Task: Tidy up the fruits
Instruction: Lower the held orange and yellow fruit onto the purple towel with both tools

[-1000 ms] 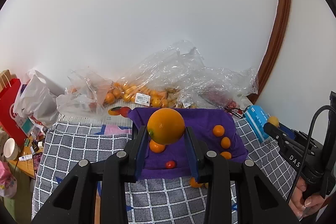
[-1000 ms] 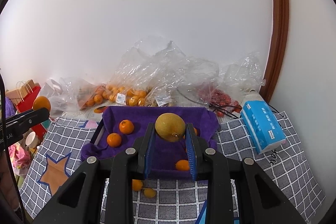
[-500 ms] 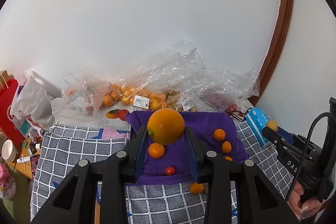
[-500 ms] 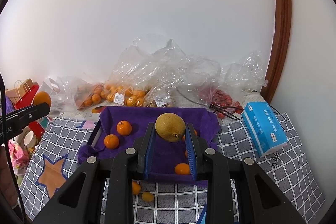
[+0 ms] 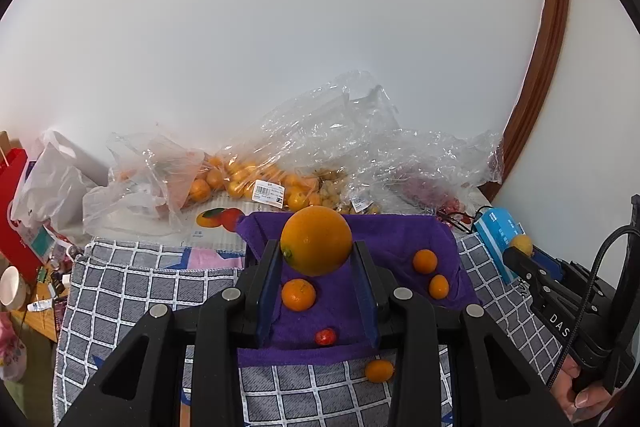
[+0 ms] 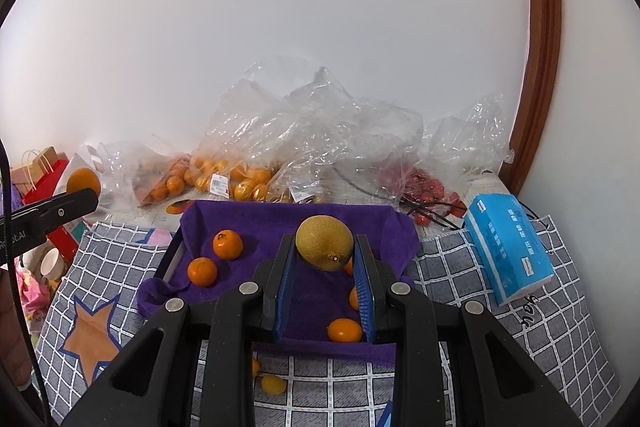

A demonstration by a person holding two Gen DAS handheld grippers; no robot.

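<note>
Fruits are in both grippers. The left gripper (image 5: 316, 263) holds a big orange (image 5: 316, 241) between its two blue-lined fingers (image 5: 269, 291), above the purple towel (image 5: 384, 235). The right gripper (image 6: 325, 269) holds a yellow-brown round fruit (image 6: 325, 243) in the same way, its fingers (image 6: 285, 291) pressed on both sides of the fruit, also above the towel.

The purple towel lies in a dark tray (image 6: 170, 261) on a grey checked cloth (image 6: 472, 267). On the towel, the left wrist view shows a mandarin (image 5: 298, 294) between the fingers, a small red fruit (image 5: 325, 336) nearer to the camera, and two small oranges (image 5: 425, 261) on the right side. One small orange fruit (image 5: 379, 370) lies on the checked cloth, just beside the front edge of the towel. In the right wrist view two mandarins (image 6: 227, 244) lie on the left part of the towel, and one small orange fruit (image 6: 345, 330) near its front edge.

Behind the tray, clear plastic bags (image 6: 248, 155) with many oranges lie along the white wall. A blue tissue pack (image 6: 510, 247) lies to the right of the tray.
</note>
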